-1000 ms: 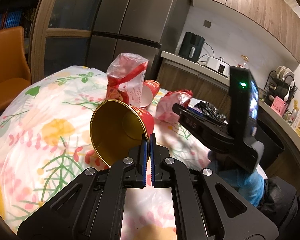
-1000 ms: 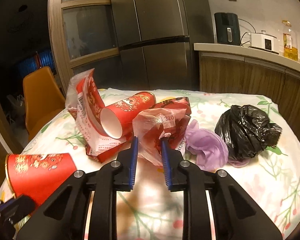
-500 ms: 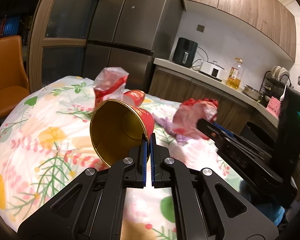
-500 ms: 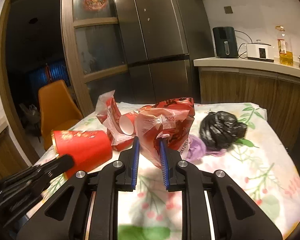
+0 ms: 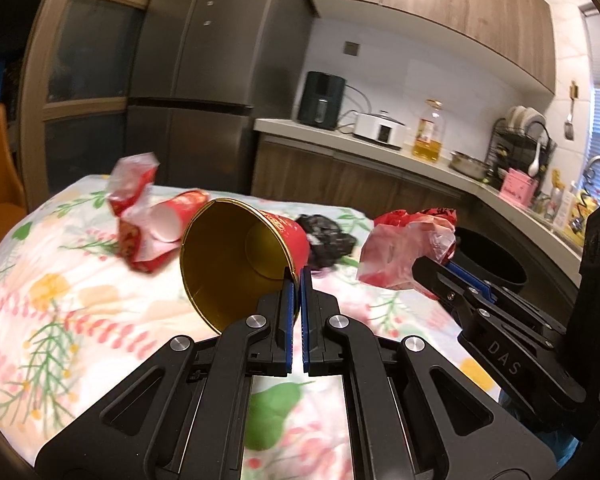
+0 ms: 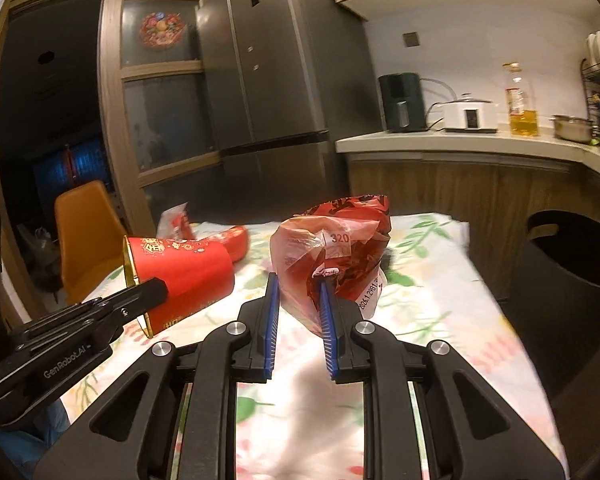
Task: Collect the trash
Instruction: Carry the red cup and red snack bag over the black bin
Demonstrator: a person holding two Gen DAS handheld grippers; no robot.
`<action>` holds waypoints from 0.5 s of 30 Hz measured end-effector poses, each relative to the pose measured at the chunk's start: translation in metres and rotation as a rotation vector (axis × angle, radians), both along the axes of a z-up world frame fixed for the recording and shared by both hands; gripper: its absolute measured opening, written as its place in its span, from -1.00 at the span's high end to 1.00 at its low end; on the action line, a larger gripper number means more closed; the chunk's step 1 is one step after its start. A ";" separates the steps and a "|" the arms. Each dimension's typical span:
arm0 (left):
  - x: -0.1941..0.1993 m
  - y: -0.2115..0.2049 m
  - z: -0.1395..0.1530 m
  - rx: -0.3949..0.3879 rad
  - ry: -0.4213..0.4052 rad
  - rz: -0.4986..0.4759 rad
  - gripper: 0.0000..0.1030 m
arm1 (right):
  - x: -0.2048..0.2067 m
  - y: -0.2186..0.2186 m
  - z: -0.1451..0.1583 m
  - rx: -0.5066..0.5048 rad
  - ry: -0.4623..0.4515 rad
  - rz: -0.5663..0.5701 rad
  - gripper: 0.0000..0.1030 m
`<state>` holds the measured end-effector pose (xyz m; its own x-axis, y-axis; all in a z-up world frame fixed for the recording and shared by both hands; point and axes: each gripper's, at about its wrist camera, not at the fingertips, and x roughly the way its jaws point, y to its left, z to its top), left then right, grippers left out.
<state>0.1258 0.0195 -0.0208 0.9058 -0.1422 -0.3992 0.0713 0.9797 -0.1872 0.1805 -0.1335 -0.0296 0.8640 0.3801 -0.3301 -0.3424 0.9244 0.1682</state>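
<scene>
Gold-lined inside shows only from the left wrist, where the left claw (image 5: 296, 280) pinches the rim of the red cup (image 5: 236, 256) above the bench (image 5: 60, 300), with the black bag (image 5: 326, 240) behind. From the right wrist, the right claw (image 6: 298, 300) grips a crumpled red wrapper (image 6: 332, 256), near the dark bin (image 6: 572, 256).

"DAS" stands in pale letters on the right claw (image 5: 432, 276), seen from the left wrist. "GenRobot.AI" runs along the left claw (image 6: 156, 286), seen from the right wrist. The red bag (image 6: 332, 256) carries a white tag reading "320" and a strip printed "2026.1 2981". The red cup (image 6: 180, 276) bears gold characters, unreadable.
</scene>
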 end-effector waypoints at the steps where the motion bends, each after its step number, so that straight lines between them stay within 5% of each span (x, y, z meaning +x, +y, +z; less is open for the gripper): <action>1: 0.002 -0.006 0.001 0.002 -0.003 -0.013 0.96 | -0.001 -0.005 0.001 0.001 -0.004 -0.014 0.61; 15: 0.029 -0.090 0.020 0.032 -0.043 -0.174 0.96 | -0.011 -0.082 0.014 0.010 -0.068 -0.201 0.62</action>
